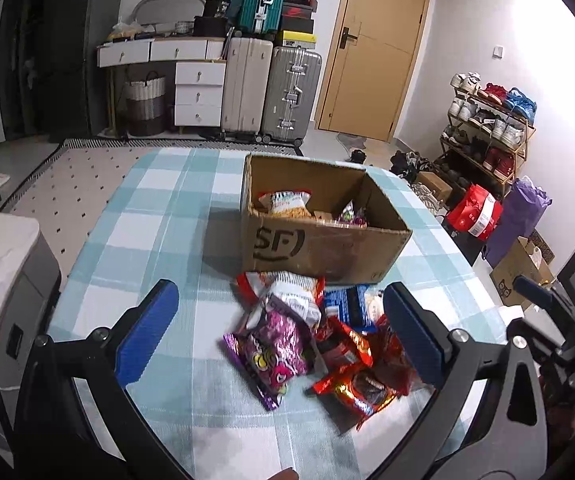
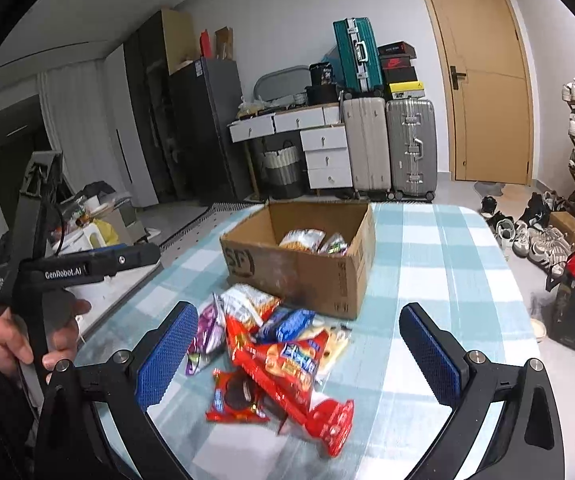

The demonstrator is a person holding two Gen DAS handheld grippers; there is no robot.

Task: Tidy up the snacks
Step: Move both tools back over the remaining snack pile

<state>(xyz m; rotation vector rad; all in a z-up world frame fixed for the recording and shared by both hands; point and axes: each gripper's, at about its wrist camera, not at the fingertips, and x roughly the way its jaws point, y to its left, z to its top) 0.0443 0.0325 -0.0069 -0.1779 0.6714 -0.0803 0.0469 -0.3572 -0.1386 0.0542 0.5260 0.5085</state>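
While both sets of jaws stand spread wide with nothing between the pads, the snack pile waits on the checked desk.

Left wrist view: the left gripper (image 1: 281,336) frames the pile from the near side. A purple candy bag (image 1: 277,348) lies at the near left of the pile, a red biscuit pack (image 1: 361,390) at the near right, a blue packet (image 1: 349,304) behind them. The cardboard box (image 1: 319,248) stands just beyond the pile, open at the top, with a few packets already inside. Part of the right gripper shows at the right edge.

Right wrist view: the right gripper (image 2: 301,354) points at the same pile. A long red pack (image 2: 307,396) lies across the top, nearest the camera; a white-and-orange bag (image 2: 247,300) lies at the far side, close to the box wall. A hand (image 2: 19,344) holds the left gripper at the left edge.

Handling, as a judgement: the packets are probably light, soft and crinkly, with slick film and crushable contents. Grip a sealed end or a flat edge, with modest pressure, and take top packets first.
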